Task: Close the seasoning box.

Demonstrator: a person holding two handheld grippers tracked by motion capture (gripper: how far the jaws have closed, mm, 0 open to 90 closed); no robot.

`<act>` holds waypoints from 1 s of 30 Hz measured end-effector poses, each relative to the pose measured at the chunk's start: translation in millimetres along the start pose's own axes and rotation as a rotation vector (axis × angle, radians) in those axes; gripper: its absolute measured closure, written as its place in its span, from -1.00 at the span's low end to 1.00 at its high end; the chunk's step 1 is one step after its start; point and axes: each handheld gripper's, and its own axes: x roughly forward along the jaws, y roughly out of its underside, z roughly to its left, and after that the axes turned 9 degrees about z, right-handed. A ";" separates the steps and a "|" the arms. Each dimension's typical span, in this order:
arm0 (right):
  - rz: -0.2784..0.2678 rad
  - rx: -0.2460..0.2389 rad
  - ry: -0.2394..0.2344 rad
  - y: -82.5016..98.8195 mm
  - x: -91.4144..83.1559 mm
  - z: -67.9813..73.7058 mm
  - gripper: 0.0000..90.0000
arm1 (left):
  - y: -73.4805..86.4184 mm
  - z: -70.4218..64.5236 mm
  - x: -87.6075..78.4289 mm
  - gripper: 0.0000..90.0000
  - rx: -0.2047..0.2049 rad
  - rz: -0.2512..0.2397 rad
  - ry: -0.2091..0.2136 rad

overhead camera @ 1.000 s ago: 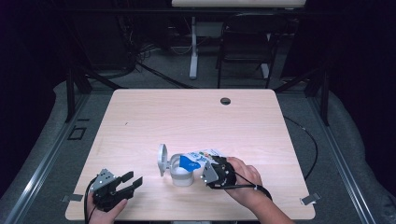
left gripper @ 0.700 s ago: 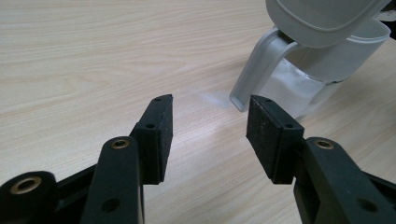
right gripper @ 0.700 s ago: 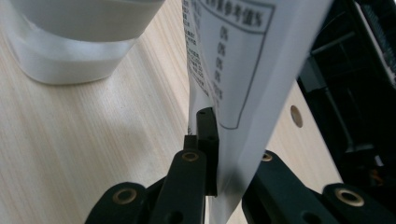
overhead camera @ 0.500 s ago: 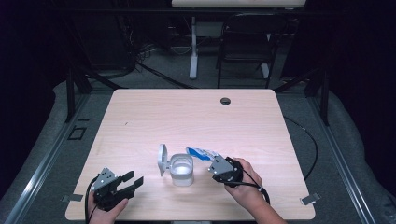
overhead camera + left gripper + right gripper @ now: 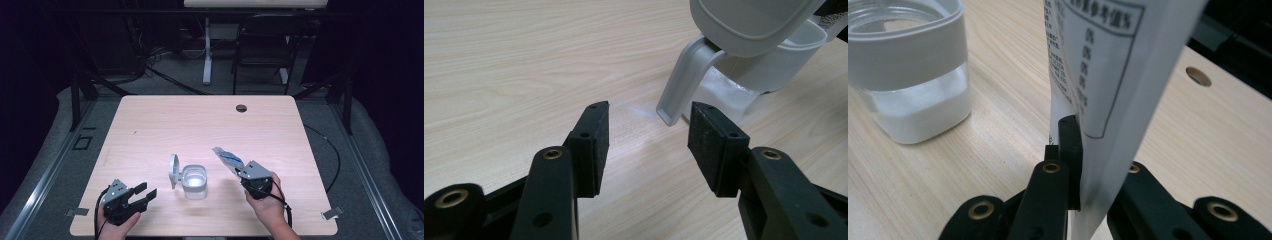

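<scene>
A clear jar (image 5: 194,181) with a grey collar stands near the table's front middle, its grey flip lid (image 5: 173,169) swung open to the left. White powder fills its lower part (image 5: 923,110). My right gripper (image 5: 239,172) is shut on a white and blue packet (image 5: 227,157), held to the right of the jar and apart from it. The packet (image 5: 1108,65) rises between the jaws, printed text on its face. At the front left my left gripper (image 5: 147,191) is open, pointing at the jar (image 5: 769,55) with nothing between its pads (image 5: 594,145).
A light wooden table (image 5: 200,125) carries the jar. It has a round cable hole (image 5: 241,108) near the far edge. Tape marks sit at the front corners. Dark floor, a chair and a desk leg lie beyond the table.
My right gripper has carried the packet away from above the jar, out to the right and slightly down. The left gripper has stayed where it was.
</scene>
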 end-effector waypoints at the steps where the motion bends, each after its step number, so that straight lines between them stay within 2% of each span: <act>1: -0.001 0.020 -0.004 2.0 0.4 -1.6 0.97 | -0.6 -0.1 0.6 0.15 0.005 -0.005 -0.002; 6: -0.005 0.134 0.001 12.4 2.2 -14.6 0.96 | -3.7 -1.0 1.4 0.15 0.003 -0.001 0.000; 13: 0.006 0.242 0.014 24.0 6.1 -27.3 0.96 | -3.7 -0.8 2.2 0.15 0.007 -0.003 -0.002; 17: 0.033 0.276 0.038 26.7 10.6 -29.7 0.96 | -2.3 0.5 1.8 0.15 0.001 -0.003 -0.001; 22: 0.060 0.273 0.079 28.5 18.0 -27.3 0.95 | -0.9 0.9 1.7 0.15 -0.002 -0.001 -0.001; 26: 0.090 0.296 0.102 29.9 22.7 -28.9 0.95 | -1.2 2.0 1.3 0.15 0.003 0.008 -0.001; 30: 0.090 0.332 0.091 33.7 26.5 -32.4 0.95 | -1.0 2.1 1.3 0.15 0.001 0.011 -0.001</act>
